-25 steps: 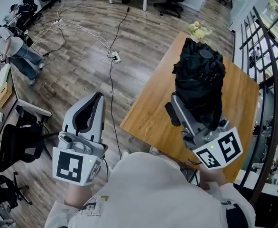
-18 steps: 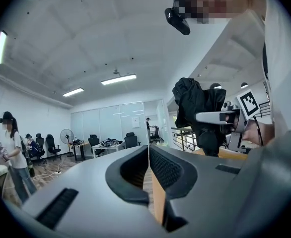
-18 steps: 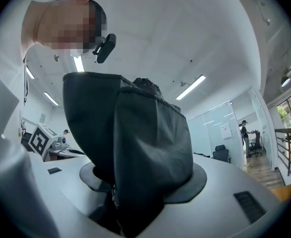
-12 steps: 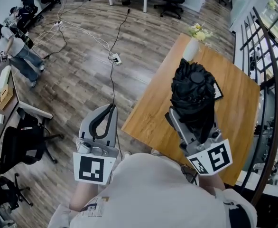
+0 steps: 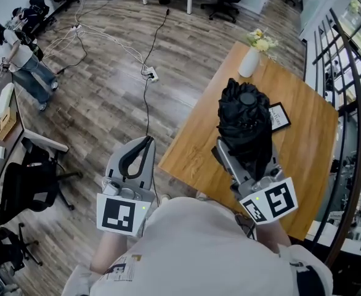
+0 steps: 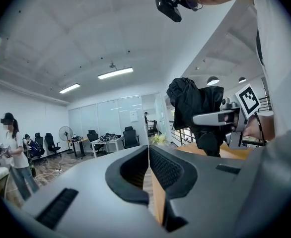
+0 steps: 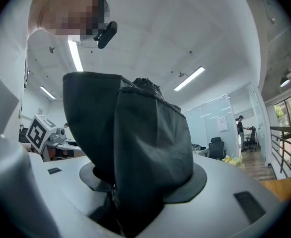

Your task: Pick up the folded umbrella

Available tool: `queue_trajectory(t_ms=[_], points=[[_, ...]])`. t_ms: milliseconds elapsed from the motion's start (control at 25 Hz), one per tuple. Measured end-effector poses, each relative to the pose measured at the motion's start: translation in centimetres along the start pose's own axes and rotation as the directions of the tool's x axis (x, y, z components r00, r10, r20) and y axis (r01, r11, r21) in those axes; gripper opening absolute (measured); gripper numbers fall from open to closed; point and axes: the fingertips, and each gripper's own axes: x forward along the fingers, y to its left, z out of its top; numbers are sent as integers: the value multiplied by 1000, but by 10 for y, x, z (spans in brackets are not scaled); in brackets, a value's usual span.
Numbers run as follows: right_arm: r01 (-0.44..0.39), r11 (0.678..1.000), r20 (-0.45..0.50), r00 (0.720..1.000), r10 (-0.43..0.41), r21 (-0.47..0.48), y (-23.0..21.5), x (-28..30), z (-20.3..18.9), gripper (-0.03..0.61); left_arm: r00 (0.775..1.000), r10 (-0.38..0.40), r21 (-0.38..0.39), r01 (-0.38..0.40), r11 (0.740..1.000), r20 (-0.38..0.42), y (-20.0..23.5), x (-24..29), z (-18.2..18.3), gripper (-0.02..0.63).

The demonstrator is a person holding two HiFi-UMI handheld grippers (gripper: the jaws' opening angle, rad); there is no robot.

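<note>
The folded black umbrella [image 5: 245, 122] stands upright over the wooden table [image 5: 193, 147], with my right gripper [image 5: 245, 156] shut on its lower part. In the right gripper view the umbrella [image 7: 135, 143] fills the space between the two jaws of the right gripper [image 7: 140, 185] and hides most of the room behind. My left gripper [image 5: 145, 145] hangs over the floor just left of the table's near corner, its jaws shut on nothing. From the left gripper view the left gripper [image 6: 148, 170] has its pads together, and the umbrella [image 6: 192, 100] shows at the upper right.
A white vase with flowers [image 5: 250, 60] and a small black framed card [image 5: 279, 116] stand on the table's far part. A cable and power strip [image 5: 148, 74] lie on the floor. An office chair [image 5: 20, 190] stands at the left, a railing [image 5: 347, 103] at the right, a person [image 5: 20, 60] far left.
Both grippers have sunk. The umbrella came down and nearer, uncovering the vase and the card. The left gripper shifted right toward the table's corner.
</note>
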Motion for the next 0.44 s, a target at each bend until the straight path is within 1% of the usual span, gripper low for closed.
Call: queue_trajectory(t_ms=[160, 280, 440], points=[[15, 1000, -12, 1000, -15, -8, 1, 1, -4, 273, 1000, -3, -14, 3, 1000, 8, 3, -1, -1, 24], [10, 1000, -16, 1000, -10, 6, -2, -1, -5, 273, 1000, -11, -23, 11, 1000, 22, -2, 2, 4, 23], [1, 1000, -17, 1000, 0, 17, 10, 3, -4, 273, 999, -18, -25, 19, 999, 32, 1, -3, 8, 23]])
